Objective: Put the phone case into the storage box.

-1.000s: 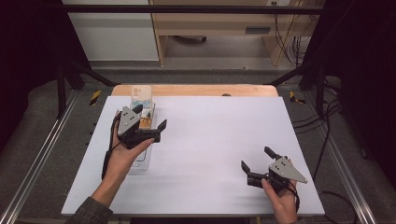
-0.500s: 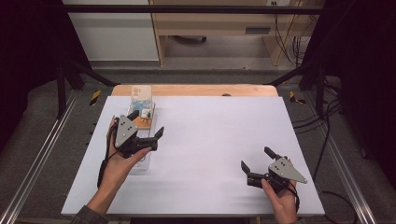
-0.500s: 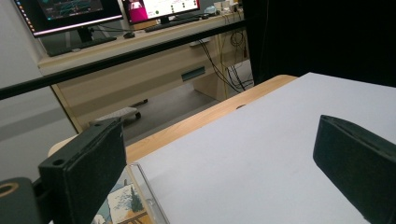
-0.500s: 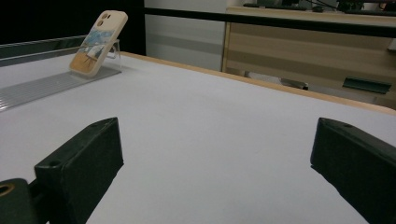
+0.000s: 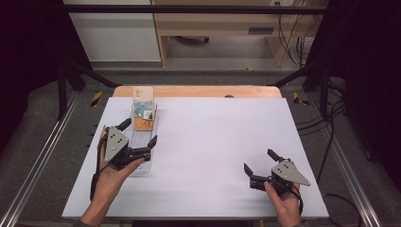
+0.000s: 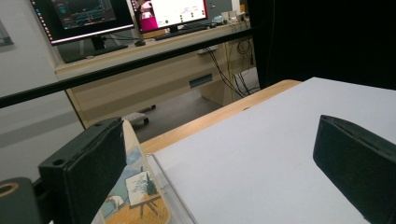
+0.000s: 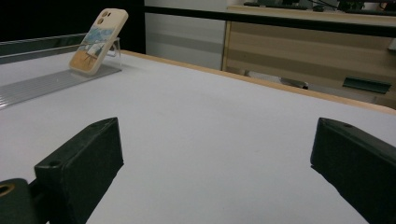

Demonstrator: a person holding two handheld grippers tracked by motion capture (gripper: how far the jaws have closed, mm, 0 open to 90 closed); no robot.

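Item: phone (image 5: 143,108) propped on clear stand (image 5: 142,142) at ten o'clock on surface (image 5: 213,142); we hold left gripper (image 5: 138,133) and right gripper (image 5: 257,164) agape, empty, probably needing a closer approach first.

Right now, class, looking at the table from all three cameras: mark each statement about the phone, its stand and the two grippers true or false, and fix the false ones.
1. The phone leans on a clear stand. True.
2. The left gripper is shut on the phone. False: its jaws are open, holding nothing.
3. The right gripper is open above the bare white table. True.
4. The phone lies on the table's right side. False: it stands at the far left.
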